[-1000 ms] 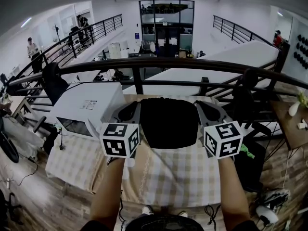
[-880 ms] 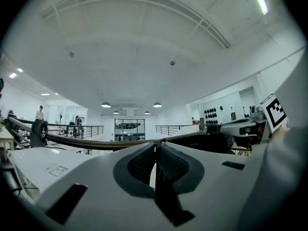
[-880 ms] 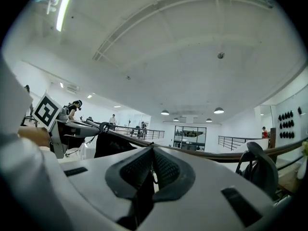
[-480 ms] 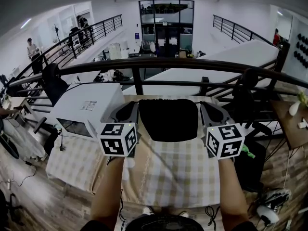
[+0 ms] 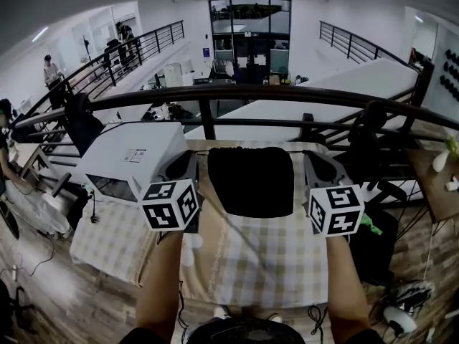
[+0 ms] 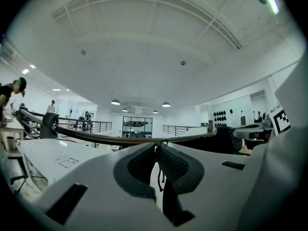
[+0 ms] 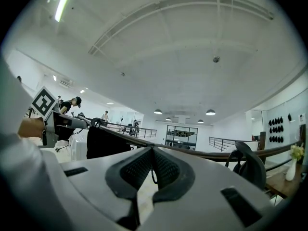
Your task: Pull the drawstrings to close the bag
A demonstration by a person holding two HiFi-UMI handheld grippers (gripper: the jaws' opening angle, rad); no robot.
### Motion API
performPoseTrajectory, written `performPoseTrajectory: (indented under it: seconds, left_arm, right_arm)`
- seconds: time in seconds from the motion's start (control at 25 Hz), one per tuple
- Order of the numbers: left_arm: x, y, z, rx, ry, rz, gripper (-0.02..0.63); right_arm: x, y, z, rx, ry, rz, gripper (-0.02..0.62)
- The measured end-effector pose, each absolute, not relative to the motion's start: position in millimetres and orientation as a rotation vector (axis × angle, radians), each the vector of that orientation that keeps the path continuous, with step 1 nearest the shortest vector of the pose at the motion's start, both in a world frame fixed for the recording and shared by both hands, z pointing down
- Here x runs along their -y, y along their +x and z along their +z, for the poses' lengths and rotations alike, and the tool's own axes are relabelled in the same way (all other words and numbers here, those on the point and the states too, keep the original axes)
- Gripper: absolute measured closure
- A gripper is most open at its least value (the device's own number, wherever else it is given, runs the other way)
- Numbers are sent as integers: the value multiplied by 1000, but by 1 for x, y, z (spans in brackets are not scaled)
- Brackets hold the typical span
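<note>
A black drawstring bag (image 5: 251, 181) lies flat on the checked tablecloth (image 5: 251, 264), its top edge gathered at the far side. My left gripper (image 5: 190, 158) is just off the bag's upper left corner, my right gripper (image 5: 310, 156) just off its upper right corner. Each is shut on a thin dark drawstring that runs out sideways from the bag's top. In the left gripper view the cord (image 6: 159, 174) hangs down from the closed pads (image 6: 168, 162). In the right gripper view a cord loop (image 7: 153, 174) shows between the closed pads (image 7: 163, 167), with the bag (image 7: 103, 143) to the left.
A white box (image 5: 133, 156) sits on the table at the left, close to my left gripper. A dark railing (image 5: 251, 95) runs across just beyond the table's far edge. A black chair (image 5: 362, 149) stands at the right, and a small green thing (image 5: 369, 224) lies by the table's right edge.
Both grippers have moved outward, away from each other. The bag's top has drawn in and the bag looks narrower and a little farther away.
</note>
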State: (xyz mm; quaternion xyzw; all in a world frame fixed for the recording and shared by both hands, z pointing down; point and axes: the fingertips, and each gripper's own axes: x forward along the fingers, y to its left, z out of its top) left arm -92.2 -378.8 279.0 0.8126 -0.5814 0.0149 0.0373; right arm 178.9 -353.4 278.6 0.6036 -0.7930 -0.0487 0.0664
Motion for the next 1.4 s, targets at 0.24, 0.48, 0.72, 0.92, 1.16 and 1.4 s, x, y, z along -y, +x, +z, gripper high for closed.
performPoseTrajectory:
  seconds: [0.24,0.48,0.72,0.92,1.16,1.4]
  left_arm:
    - [379,-100,287,1796,2466,53,568]
    - [377,-110,292,1806,2436,37,568]
    - [375,-121,291,1828,2413,29,568]
    - [372,-127,295,1828,2386,6,569]
    - [369,-140,302,1889,2367,46,571]
    - [367,-151,310,1934,2328,55,571]
  right_arm:
    - [354,184,283,2395,1831,-116,572]
    - [351,187,288,2387,1845,-95,572]
    - [349,197,287,2371,1886,-82,572]
    - [346,202,289,2370,1898,-70,572]
    - [343,207,297,2357,1912,-57,572]
    - [341,212,297,2355,1912,-55,572]
